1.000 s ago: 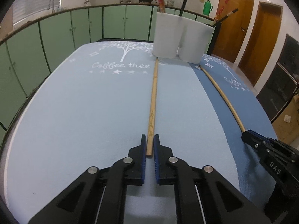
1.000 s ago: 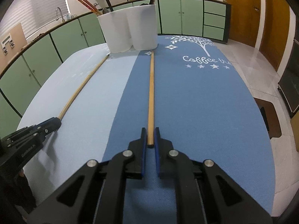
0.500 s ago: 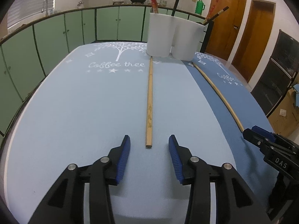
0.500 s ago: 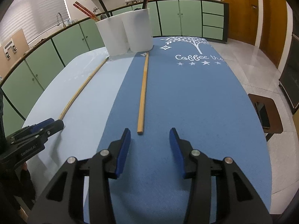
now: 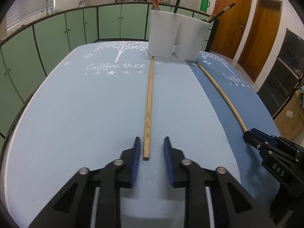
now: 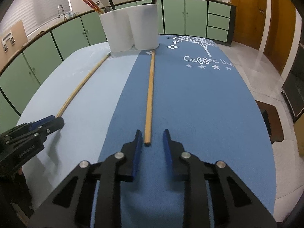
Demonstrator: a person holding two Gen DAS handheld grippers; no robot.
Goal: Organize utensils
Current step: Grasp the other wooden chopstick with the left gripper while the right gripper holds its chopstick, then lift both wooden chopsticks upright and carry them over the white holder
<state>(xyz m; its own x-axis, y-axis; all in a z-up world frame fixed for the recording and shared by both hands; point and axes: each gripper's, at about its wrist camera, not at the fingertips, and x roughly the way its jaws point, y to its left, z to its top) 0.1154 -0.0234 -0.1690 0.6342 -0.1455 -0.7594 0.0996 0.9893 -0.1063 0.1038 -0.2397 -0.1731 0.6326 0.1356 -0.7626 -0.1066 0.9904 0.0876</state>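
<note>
With both jaws just closing but not yet touching, I must centre my left gripper (image 5: pixel 152 148) and right gripper (image 6: pixel 151 142) on each long bamboo chopstick (image 5: pixel 148 112) (image 6: pixel 150 98) lying toward the white plastic holder (image 5: pixel 177 36) at 12 o'clock on the blue mat (image 5: pixel 76 104).

Two chopsticks lie on the table mat (image 5: pixel 76 114), the left chopstick (image 5: pixel 148 110) and the right chopstick (image 6: pixel 150 95) well apart, both running back to the holder (image 5: pixel 176 38), which contains more utensils.
</note>
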